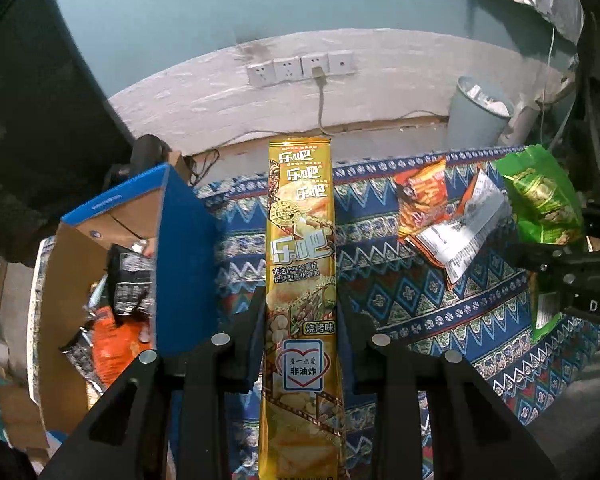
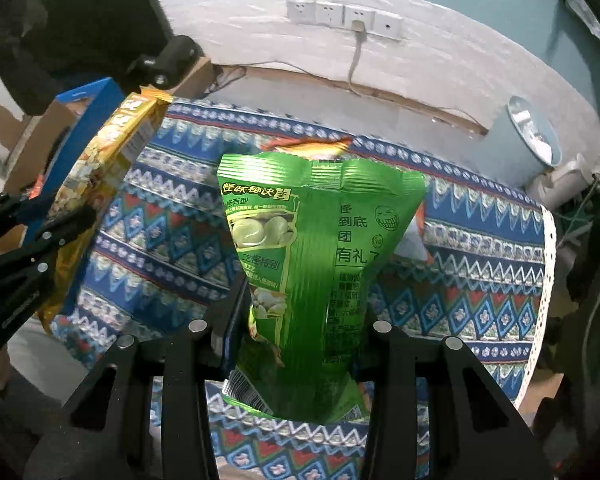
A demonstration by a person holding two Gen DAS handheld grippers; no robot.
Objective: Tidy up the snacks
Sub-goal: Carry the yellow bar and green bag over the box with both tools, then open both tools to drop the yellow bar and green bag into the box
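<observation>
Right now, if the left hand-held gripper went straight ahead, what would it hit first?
Probably nothing close: beyond its yellow chip pack lies the patterned tablecloth, then the wall with outlets. Depth is unclear.

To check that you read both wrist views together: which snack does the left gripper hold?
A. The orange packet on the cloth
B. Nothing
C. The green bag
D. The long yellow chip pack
D: the left gripper is clamped on the long yellow chip pack; the green bag sits in the right gripper.

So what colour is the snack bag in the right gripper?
Bright green bag, clearest in the right wrist view.
</observation>
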